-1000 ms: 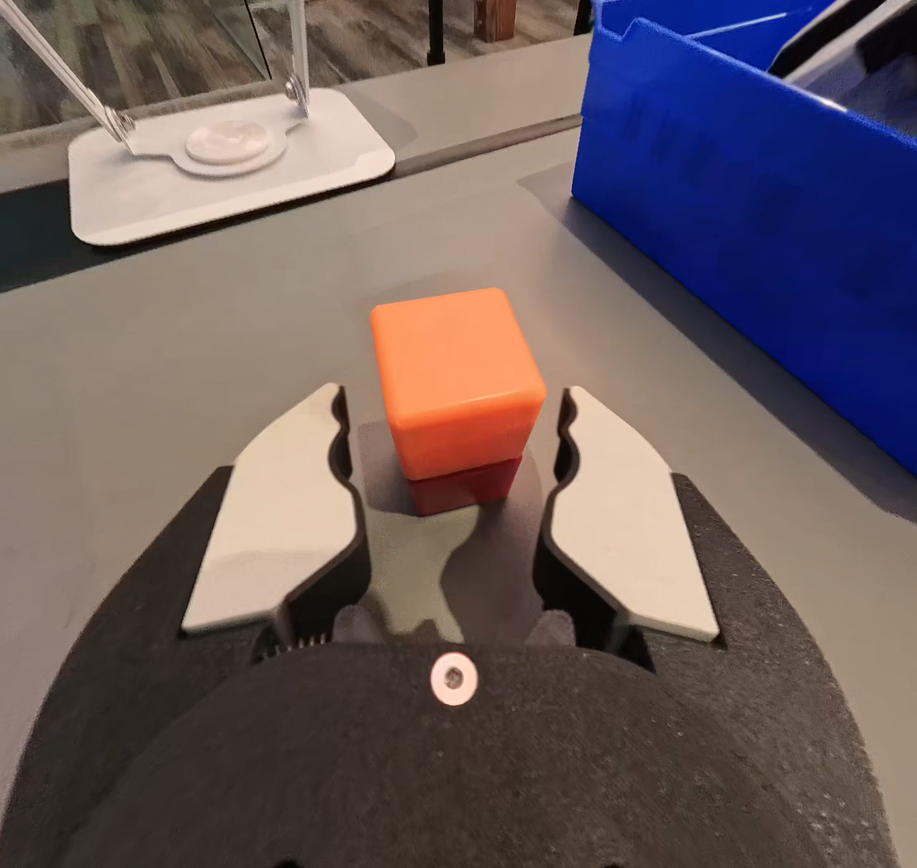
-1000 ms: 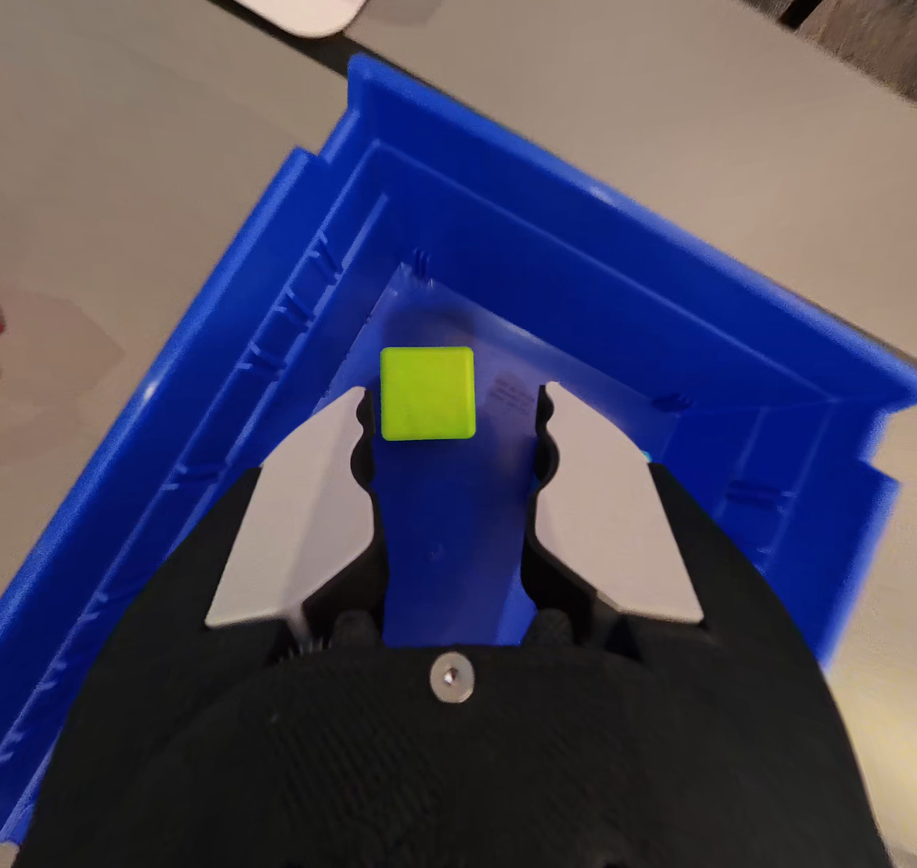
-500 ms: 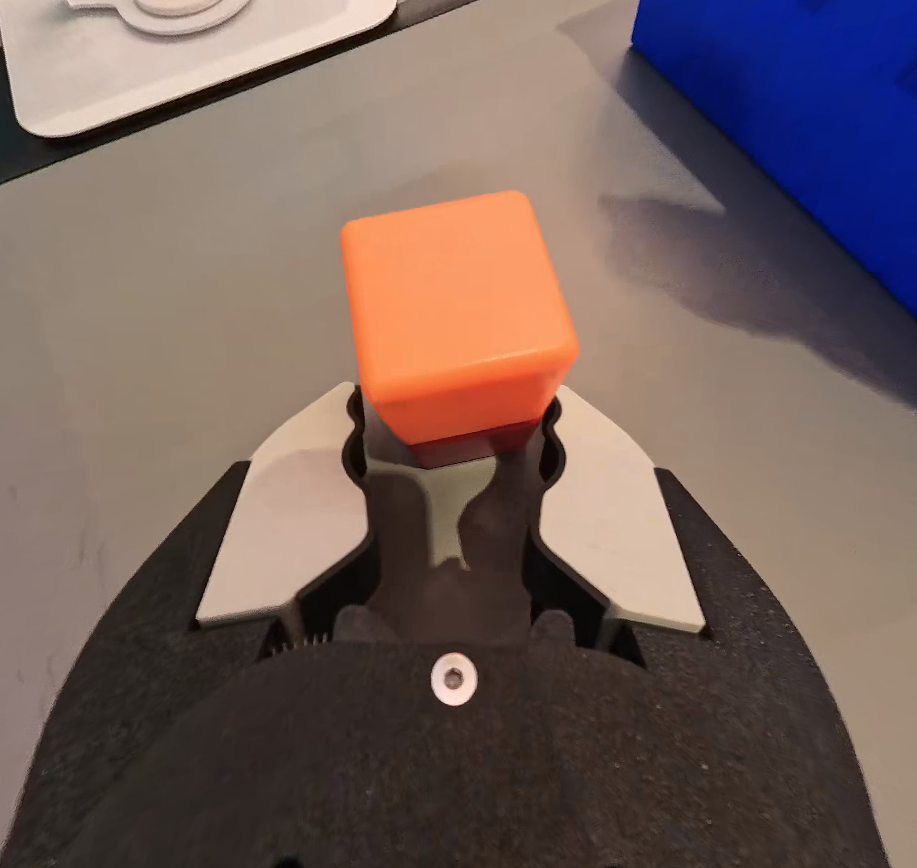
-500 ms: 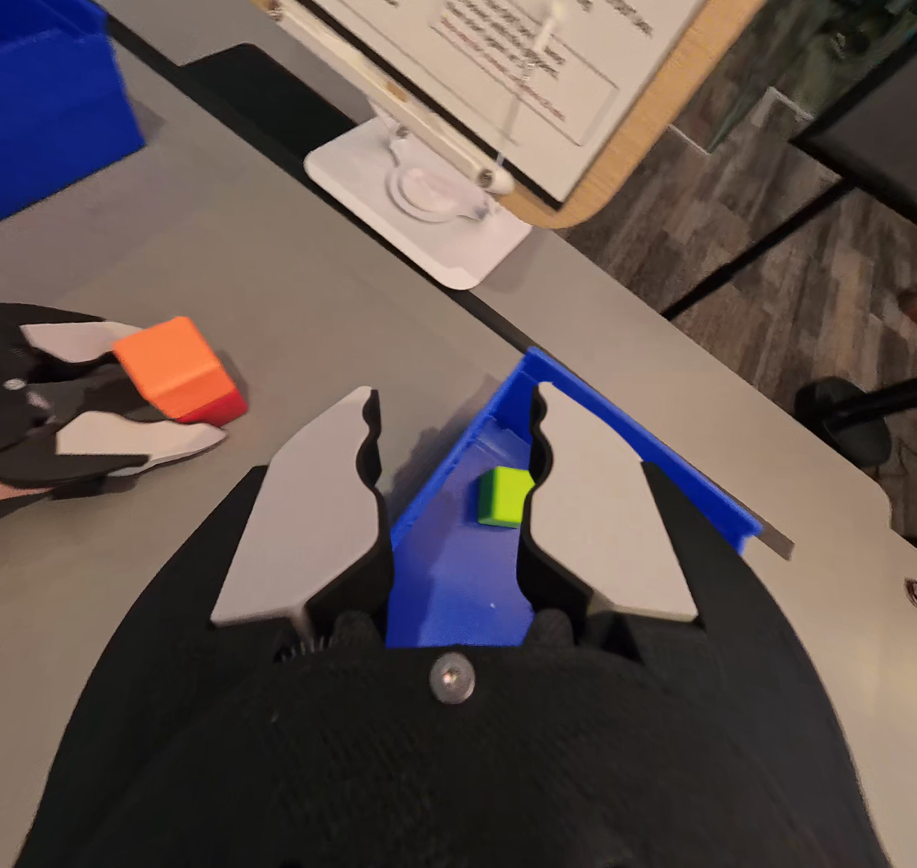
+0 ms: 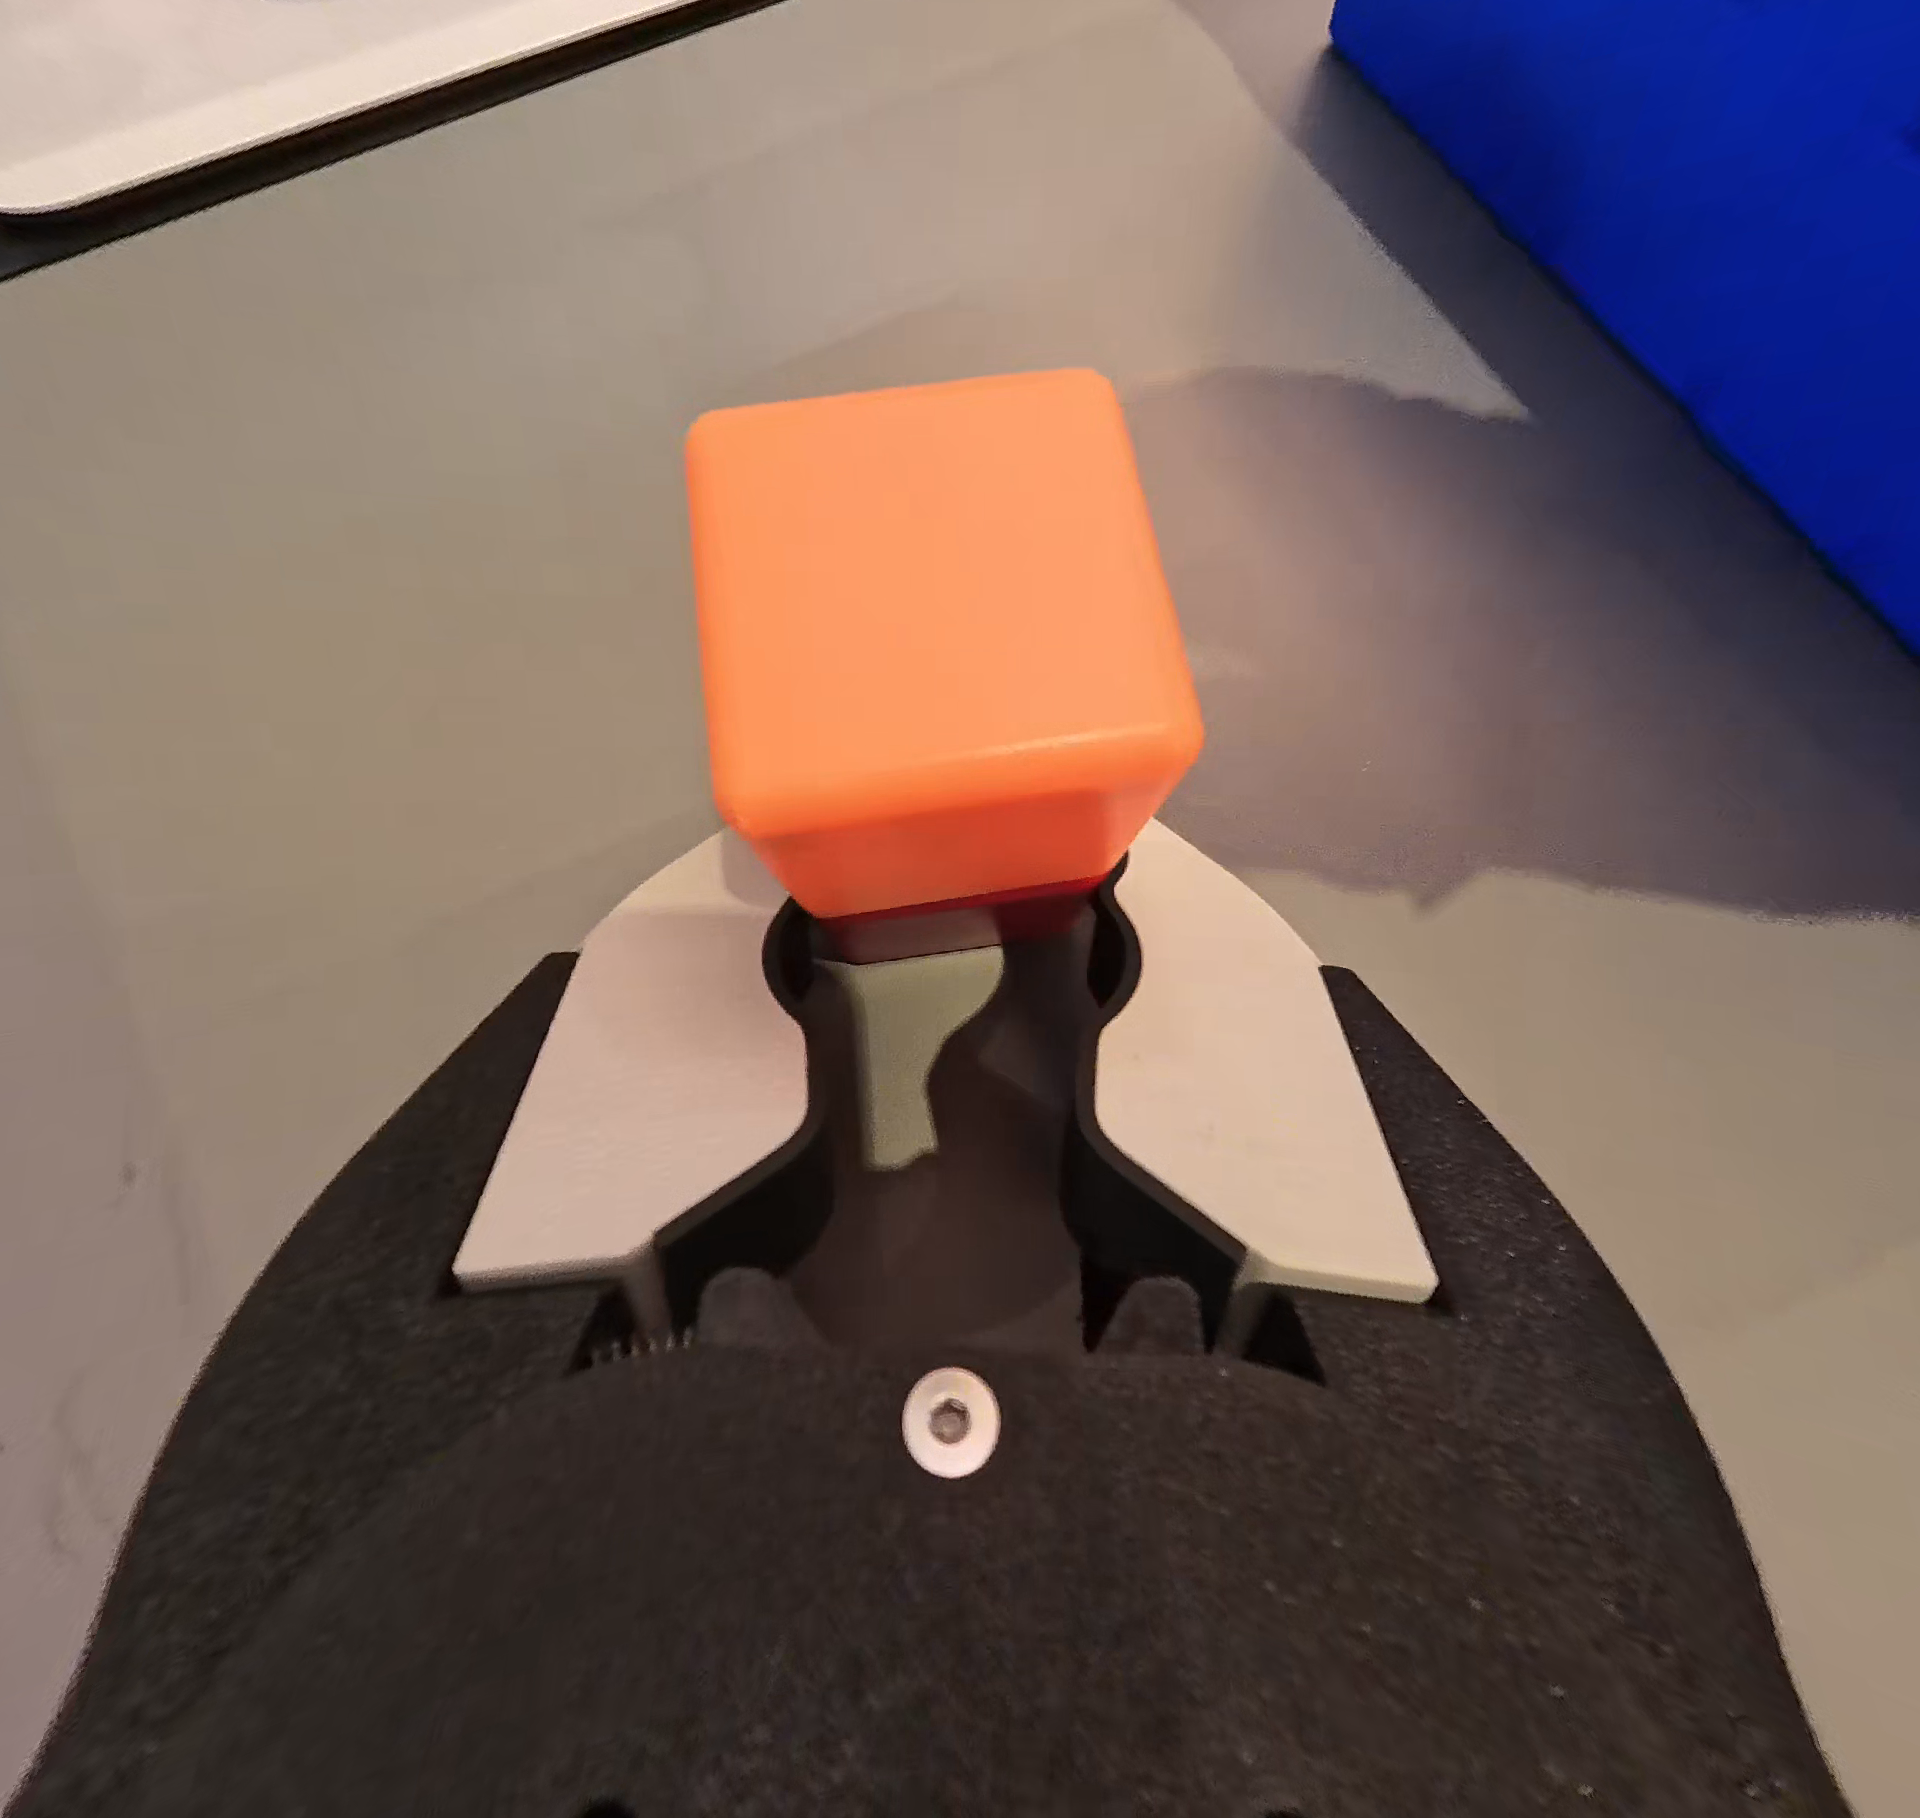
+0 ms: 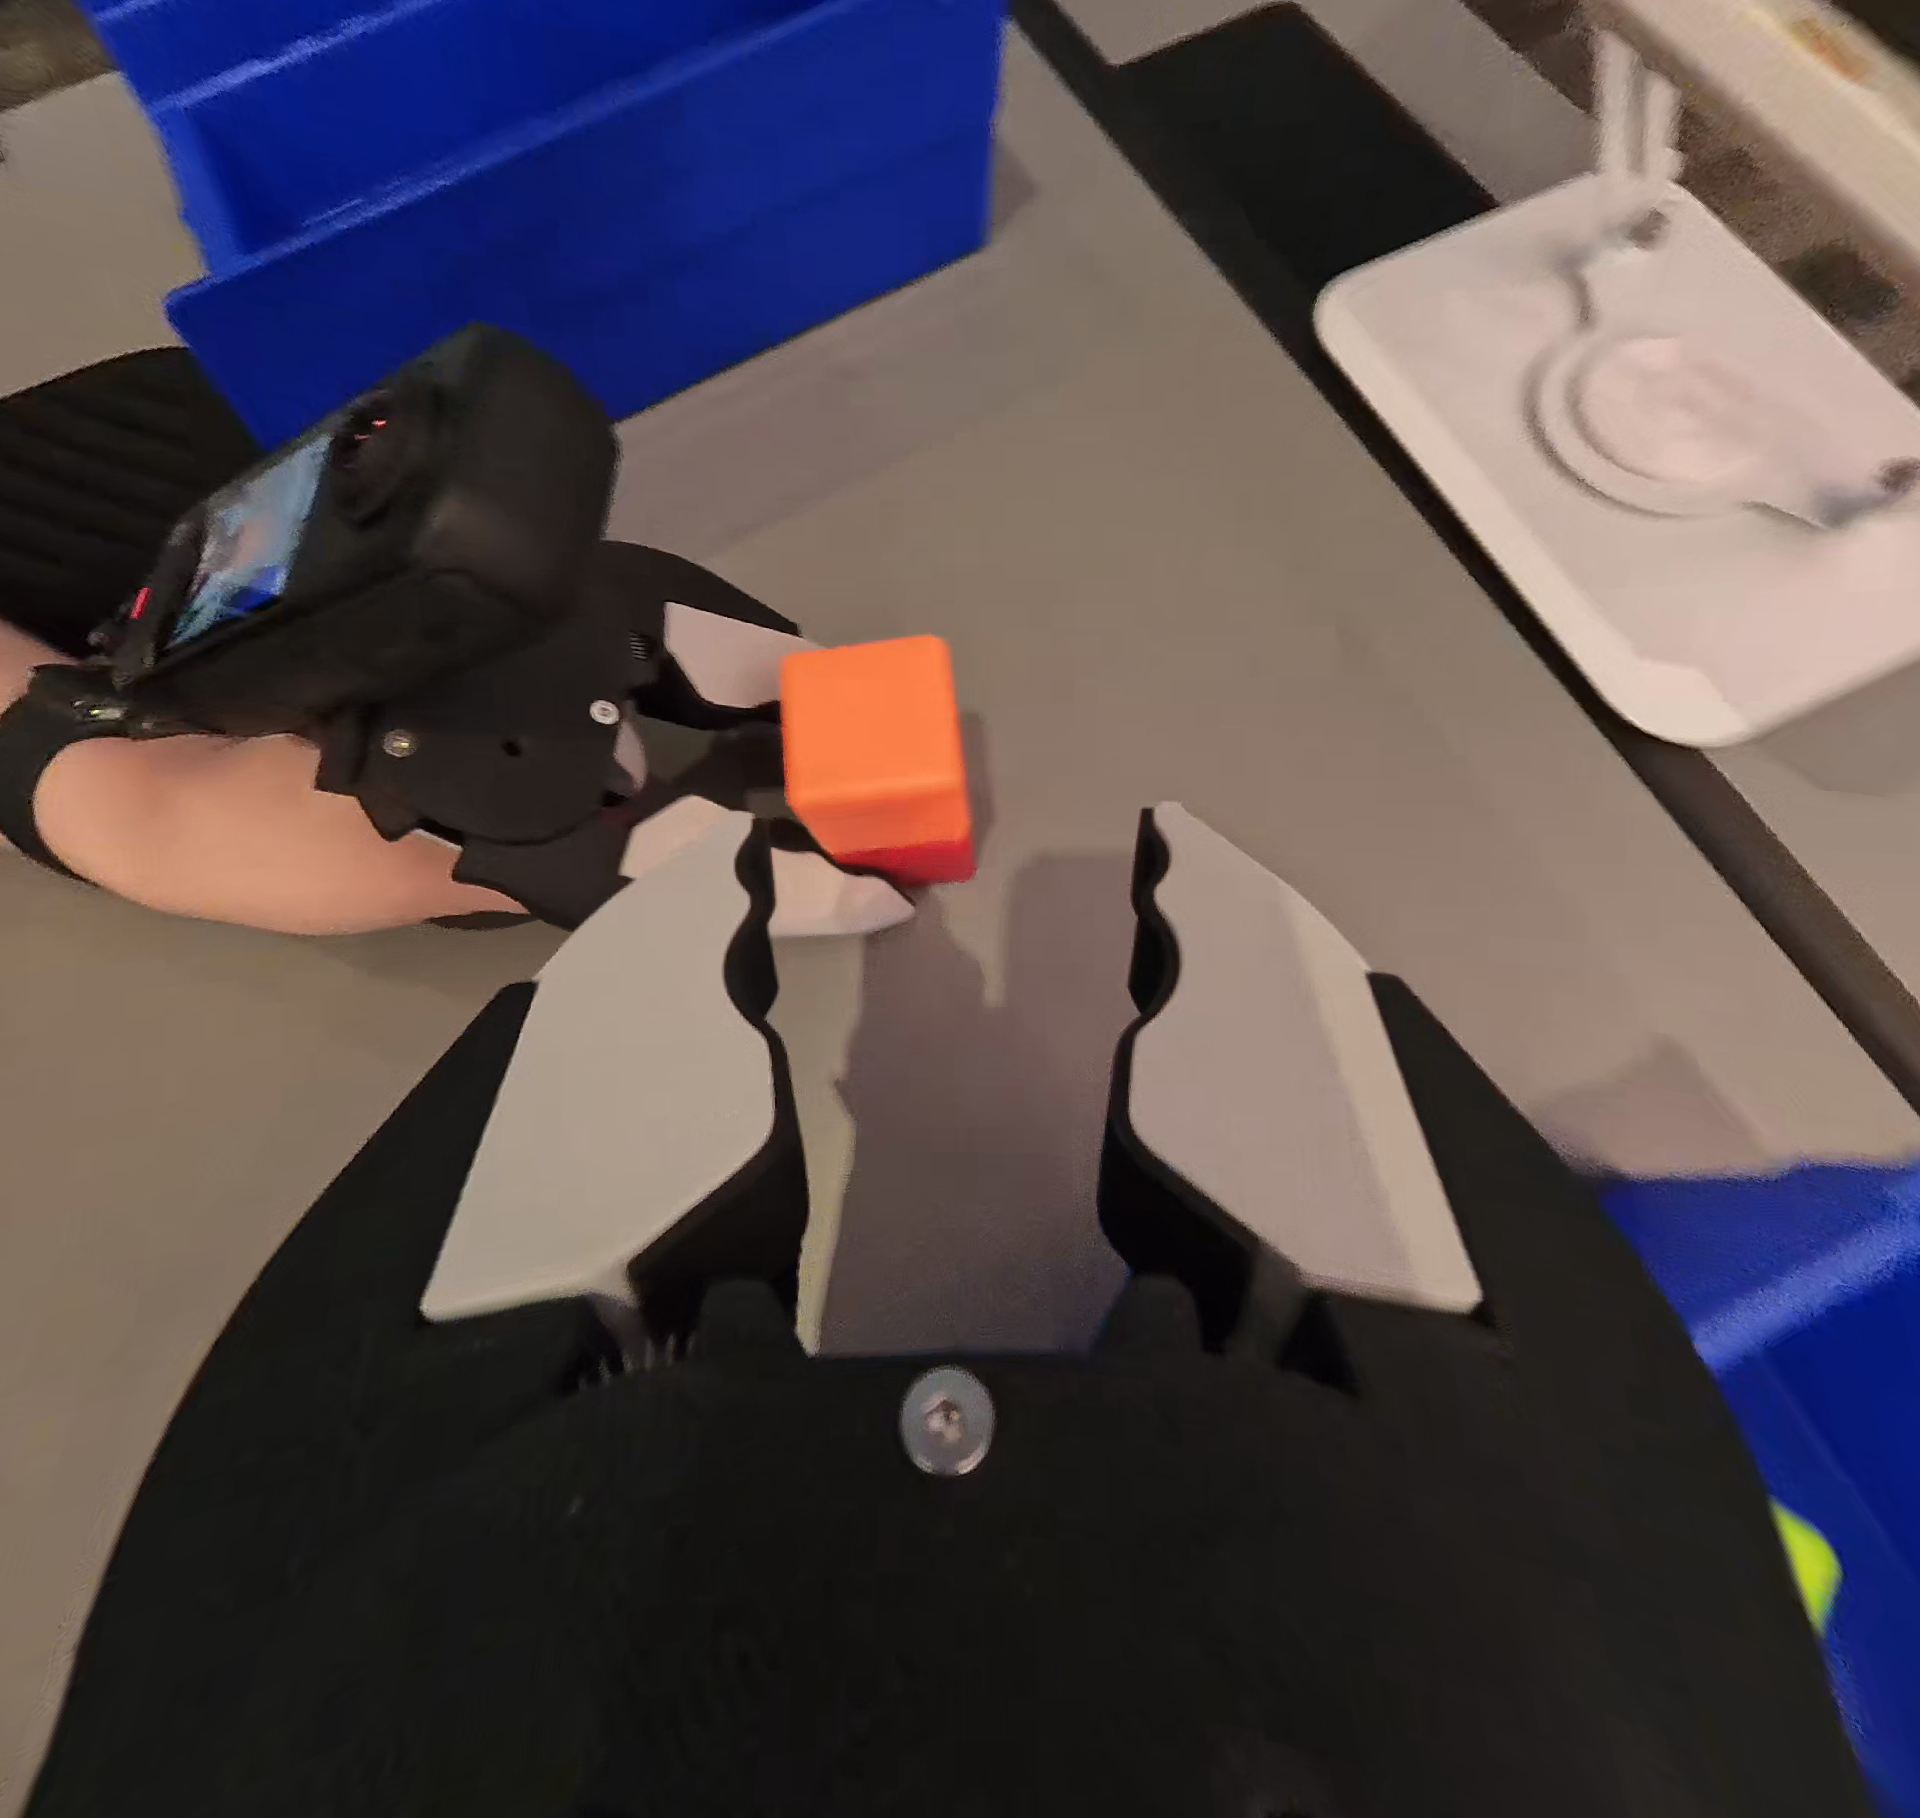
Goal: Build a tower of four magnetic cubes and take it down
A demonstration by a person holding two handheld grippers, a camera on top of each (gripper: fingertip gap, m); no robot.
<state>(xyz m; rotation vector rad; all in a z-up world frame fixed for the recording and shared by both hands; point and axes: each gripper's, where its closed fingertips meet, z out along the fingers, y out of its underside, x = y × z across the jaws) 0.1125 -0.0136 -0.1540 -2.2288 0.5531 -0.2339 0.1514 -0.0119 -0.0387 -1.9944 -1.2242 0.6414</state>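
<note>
An orange cube (image 5: pixel 925 584) sits on a red cube (image 5: pixel 935 911) on the grey table. My left gripper (image 5: pixel 940 895) is low on the table with its jaws closed against the sides of the red cube; its fingertips are hidden under the orange cube. In the right wrist view the stack, the orange cube (image 6: pixel 868 729) on the red cube (image 6: pixel 925 854), stands just past my right gripper (image 6: pixel 954 828), which is open and empty above the table. The left gripper's near finger (image 6: pixel 831 911) lies beside the red cube. A lime-green cube (image 6: pixel 1803 1571) shows in the bin at the lower right edge.
A blue bin (image 6: pixel 1766 1280) is close on the right of my right gripper and also shows in the left wrist view (image 5: pixel 1683 210). A second blue bin (image 6: pixel 582 158) stands beyond the left gripper. A white stand base (image 6: pixel 1621 480) sits at the back, also in the left wrist view (image 5: pixel 312 54). About 12 centimetres separates my left fingertips from my right.
My left gripper has moved in on the stack and closed on the red cube. My right gripper has swung away from the green cube in the bin and now faces the stack.
</note>
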